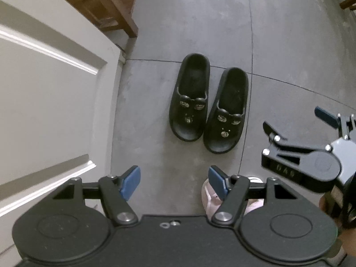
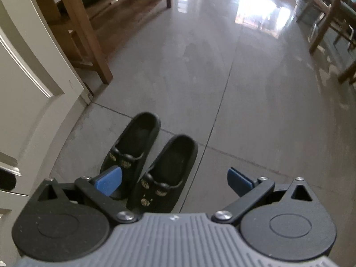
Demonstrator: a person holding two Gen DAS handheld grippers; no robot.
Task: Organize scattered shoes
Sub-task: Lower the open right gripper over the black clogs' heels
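Two black slippers with small charms lie side by side on the grey tile floor, toes toward me: the left slipper [image 1: 189, 98] [image 2: 133, 146] and the right slipper [image 1: 227, 111] [image 2: 169, 171]. My left gripper [image 1: 174, 182] points straight down at bare floor just short of their toes, open, with nothing between its blue pads. My right gripper [image 2: 174, 181] [image 1: 298, 121] hovers above and to the right of the pair, wide open and empty. A pink and white shoe [image 1: 209, 198] shows partly under my left gripper's right finger.
A white panelled door [image 1: 49, 93] [image 2: 33, 84] stands close on the left. A wooden shoe rack [image 1: 106, 6] [image 2: 89, 22] is beyond it. Wooden chairs [image 2: 329, 17] stand at the far right. Grey tiles [image 2: 255, 111] stretch beyond the slippers.
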